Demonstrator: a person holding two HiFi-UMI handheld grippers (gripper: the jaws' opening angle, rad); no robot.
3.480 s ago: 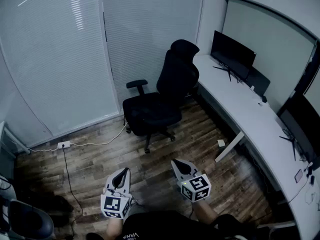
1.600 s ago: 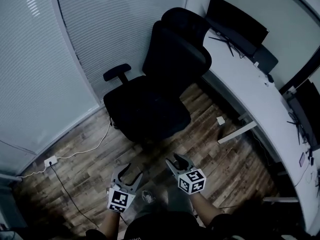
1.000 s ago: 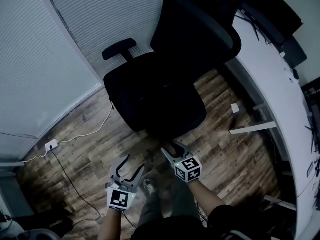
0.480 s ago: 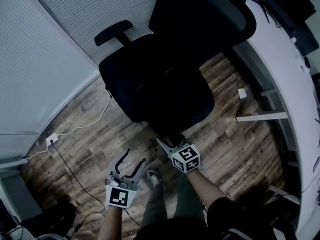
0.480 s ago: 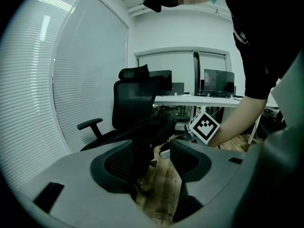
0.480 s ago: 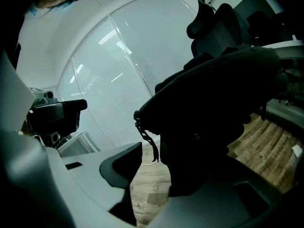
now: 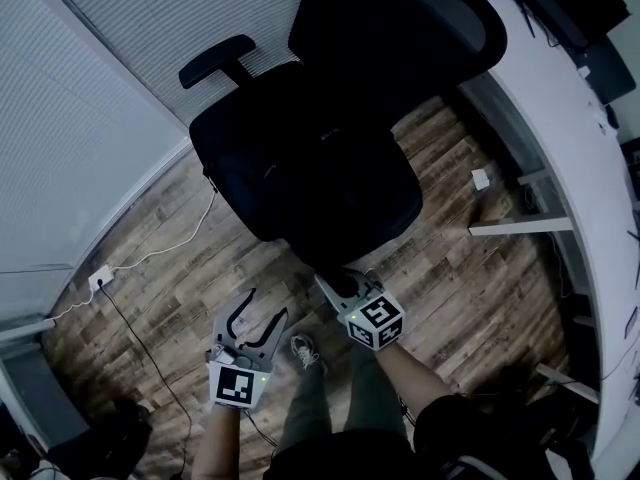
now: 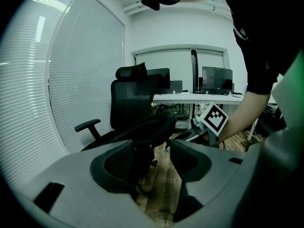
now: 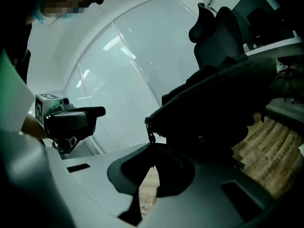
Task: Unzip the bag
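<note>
Starting on your left, the left hand-held gripper [image 8: 152,148] hangs released, its jaws apart with nothing between them. The near end of the black bag [image 8: 153,123] lies just ahead of its tips and slightly above them, on the seat of the office chair [image 7: 300,158]. Bring this hand-held gripper forward and clamp the fabric at that end, close beside the zip line, so the bag cannot slide across the seat when you pull. Take cloth only, not the teeth.

Moving right, the jaws of the right hand-held gripper [image 9: 153,149] have just been closing and now stand clenched. The zip pull [image 9: 150,133] hangs from the bag's edge straight down into its tips. It looks pinched there, but the pull is thin and dark, so test the hold with a gentle tug first. Then draw along the track, whichever way it runs from the tab, keeping the pull low and in line with the teeth. Lifting it would likely drag the whole bag or slip the tab out of the pads.

Counting what shows: two hand-held grippers, one bag, one zip pull that I can make out, and one office chair beneath it.
</note>
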